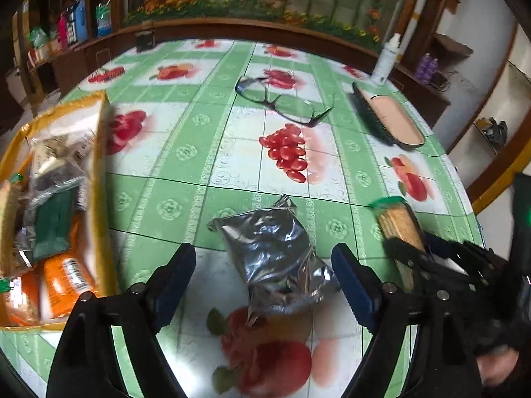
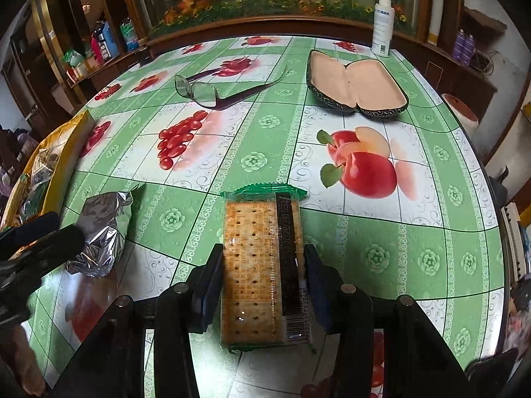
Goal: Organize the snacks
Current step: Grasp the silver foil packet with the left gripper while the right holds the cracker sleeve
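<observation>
Green fruit-print oilcloth over the desk (image 2: 398, 232), dark wooden cabinets behind. On the right gripper (image 2: 264, 258), jaws pinching the cracker pack (image 2: 255, 265) by its long sides, about mid-length, flat on the desk. On the left gripper (image 1: 264, 255), jaws spread wide, straddling the silver foil pouch (image 1: 272, 255) without touching it; crumpled, lying askew between the pads.

Best to lower the left jaws further and close across the fuller middle of the pouch, not the loose crimped end: slippery-looking foil, likely to fold out of a shallow pinch. Worth squeezing gently on both sides, given brittle crackers under the right grip. Then lift straight up before carrying anything sideways.

To the left of the pouch and near it, yellow-rimmed snack box (image 1: 103, 132), already crowded with packets and probably the destination. Aim for a gap and slide the pack in on edge rather than piling on top.

Farther back, glasses (image 1: 282, 102), open glasses case (image 2: 358, 83) and spray bottle (image 2: 383, 23), well apart from the work. Keep the carry leftward, clear of them.
</observation>
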Available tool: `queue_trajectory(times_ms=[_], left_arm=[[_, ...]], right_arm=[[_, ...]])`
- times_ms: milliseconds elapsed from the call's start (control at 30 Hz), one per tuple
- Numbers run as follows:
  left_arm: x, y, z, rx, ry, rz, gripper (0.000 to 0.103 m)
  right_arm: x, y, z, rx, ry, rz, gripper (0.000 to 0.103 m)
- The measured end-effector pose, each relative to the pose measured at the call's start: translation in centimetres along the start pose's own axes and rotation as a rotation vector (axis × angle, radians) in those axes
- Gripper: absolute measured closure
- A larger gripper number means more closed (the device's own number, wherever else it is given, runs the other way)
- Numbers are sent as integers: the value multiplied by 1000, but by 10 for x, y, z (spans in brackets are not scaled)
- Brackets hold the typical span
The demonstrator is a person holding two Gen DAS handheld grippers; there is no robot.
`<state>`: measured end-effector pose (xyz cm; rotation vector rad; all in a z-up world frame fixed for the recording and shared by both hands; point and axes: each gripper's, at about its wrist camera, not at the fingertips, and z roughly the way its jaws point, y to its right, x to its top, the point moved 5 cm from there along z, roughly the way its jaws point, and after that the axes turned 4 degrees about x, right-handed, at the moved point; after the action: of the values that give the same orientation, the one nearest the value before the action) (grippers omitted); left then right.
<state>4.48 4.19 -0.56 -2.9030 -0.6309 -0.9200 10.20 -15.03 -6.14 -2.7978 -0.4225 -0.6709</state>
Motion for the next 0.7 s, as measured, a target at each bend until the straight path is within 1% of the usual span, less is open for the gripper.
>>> queue_trajectory(times_ms=[33,100,200,267,333,367,400,433,467,533,633,700], left_arm=[[0,0,4,12,-10,-10,20],[0,3,14,4,-33,-13,20],[-5,5,25,44,-32,34,20],[-7,4,25,70,16,74,20],[-9,1,27,88,31,94,20],[-10,-1,25,93,51,102,20],[-10,-4,25,96,65,104,22],[-10,-6,24,94,67,102,28],[-9,-7,22,88,81,107,39],[-8,-9,22,85,86,110,38],[-7,-12,20,58,90,100,39],[-6,-13,21,49,92,98,39]], right_arm=[[0,0,0,-5,1,0,54],[-1,-1,0,-12,2,-2,54],[-1,-2,0,-6,2,-5,54],[-2,-3,-1,1,3,-6,53],[-3,-6,-1,8,3,-15,53],[-4,-9,-1,9,4,-24,53],[-5,-12,-1,8,5,-34,53],[-5,-15,0,9,8,-44,53],[-6,-19,0,13,9,-55,53],[-8,-27,1,5,15,-82,53],[-11,-35,3,-45,32,-132,53],[-10,-37,3,-44,40,-134,53]])
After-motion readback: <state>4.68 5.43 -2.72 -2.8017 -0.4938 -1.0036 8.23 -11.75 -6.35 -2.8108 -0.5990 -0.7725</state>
